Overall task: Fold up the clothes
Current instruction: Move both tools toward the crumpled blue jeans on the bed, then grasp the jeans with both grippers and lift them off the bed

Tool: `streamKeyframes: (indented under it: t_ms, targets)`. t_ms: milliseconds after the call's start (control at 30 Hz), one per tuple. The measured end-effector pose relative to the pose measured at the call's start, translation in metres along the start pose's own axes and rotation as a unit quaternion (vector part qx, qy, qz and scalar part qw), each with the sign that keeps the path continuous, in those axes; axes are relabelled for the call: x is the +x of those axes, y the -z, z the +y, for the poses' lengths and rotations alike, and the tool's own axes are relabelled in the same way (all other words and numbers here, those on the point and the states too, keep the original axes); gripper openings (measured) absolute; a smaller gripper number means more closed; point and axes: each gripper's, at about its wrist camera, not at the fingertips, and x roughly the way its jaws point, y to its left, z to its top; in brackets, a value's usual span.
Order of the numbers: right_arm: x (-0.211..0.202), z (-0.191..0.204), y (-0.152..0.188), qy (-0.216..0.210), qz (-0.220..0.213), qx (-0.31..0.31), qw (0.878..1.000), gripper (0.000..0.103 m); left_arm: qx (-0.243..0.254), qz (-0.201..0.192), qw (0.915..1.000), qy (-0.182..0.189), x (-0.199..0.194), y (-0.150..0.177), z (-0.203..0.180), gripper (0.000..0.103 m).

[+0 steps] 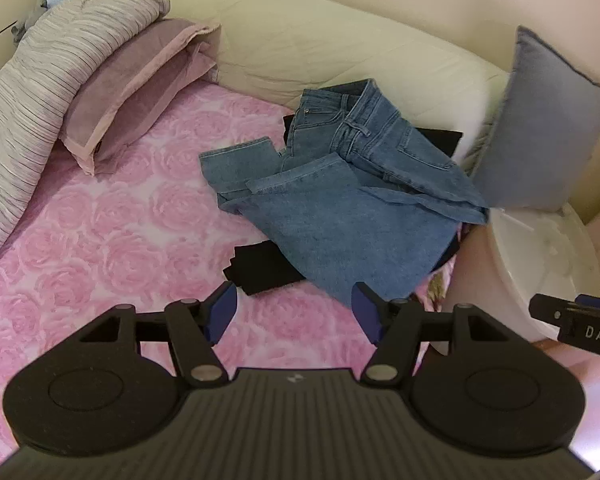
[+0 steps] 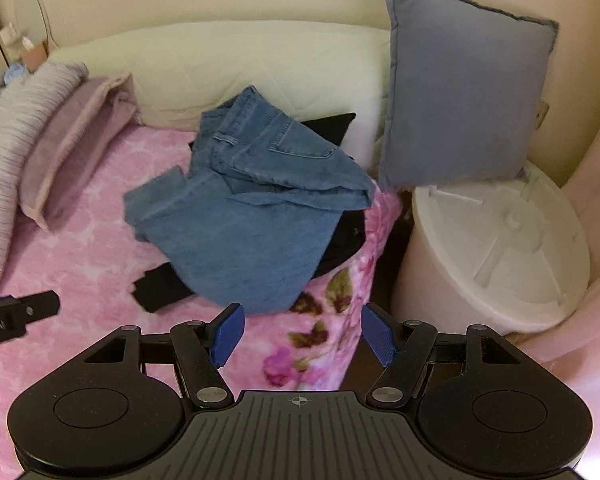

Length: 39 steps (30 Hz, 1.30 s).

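1. At the left of my left wrist frame, a purple pillow (image 1: 128, 92) is leaning on the pink bedspread (image 1: 100, 240).
2. At lower centre, my left gripper (image 1: 294, 314) is hovering, fingers apart and empty.
3. Right of centre, crumpled jeans (image 1: 340, 208) are lying over a black garment (image 1: 260, 268).
4. In the right wrist frame, my right gripper (image 2: 302, 334) is hanging spread and empty below the jeans (image 2: 240, 240).

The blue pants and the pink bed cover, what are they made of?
The jeans look like denim: faded matte blue with stitched seams and a back pocket. The pink blanket seems to be soft plush fleece, with a fuzzy raised rose pattern, though the exact fibre can't be told.
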Motion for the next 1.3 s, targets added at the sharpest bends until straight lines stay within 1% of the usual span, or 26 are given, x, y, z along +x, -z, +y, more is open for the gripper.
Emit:
streamKeyframes:
  t_ms: [133,333,500,600,700,900,967,1000,1200,1300]
  targets:
    - [0.03,-0.008,-0.017,0.019,-0.009,-0.029,0.999,0.069,-0.002,0.016,0.9999,-0.004,0.03,-0.018,-0.005,0.059]
    - [0.078,-0.018,-0.046,0.021,-0.003,-0.048,0.999,0.069,0.002,0.037,0.9992,-0.015,0.076,-0.044,-0.013,0.059]
    - [0.115,-0.019,-0.073,0.025,0.003,-0.073,0.997,0.069,-0.007,0.057,0.9982,-0.019,0.111,-0.063,-0.016,0.059]
    - [0.135,-0.02,-0.087,0.021,-0.012,-0.091,0.996,0.069,-0.013,0.072,0.9971,-0.02,0.134,-0.074,-0.014,0.059]
    - [0.158,-0.019,-0.1,0.028,-0.009,-0.119,0.992,0.069,-0.033,0.088,0.9953,-0.022,0.158,-0.082,-0.007,0.059]
    - [0.207,-0.016,-0.112,0.037,0.002,-0.173,0.984,0.069,-0.047,0.115,0.9915,-0.039,0.199,-0.09,0.002,0.059]
    - [0.223,-0.015,-0.114,0.035,0.021,-0.185,0.982,0.069,-0.052,0.125,0.9899,-0.041,0.212,-0.092,0.006,0.059]
    - [0.229,-0.014,-0.115,0.035,0.023,-0.193,0.98,0.069,-0.055,0.13,0.9891,-0.042,0.218,-0.093,0.008,0.059]
    - [0.264,-0.007,-0.12,0.037,0.021,-0.246,0.968,0.069,-0.078,0.148,0.9847,-0.05,0.25,-0.098,0.021,0.059]
    - [0.279,-0.005,-0.123,0.037,0.033,-0.253,0.966,0.069,-0.1,0.149,0.9824,-0.053,0.262,-0.1,0.032,0.059]
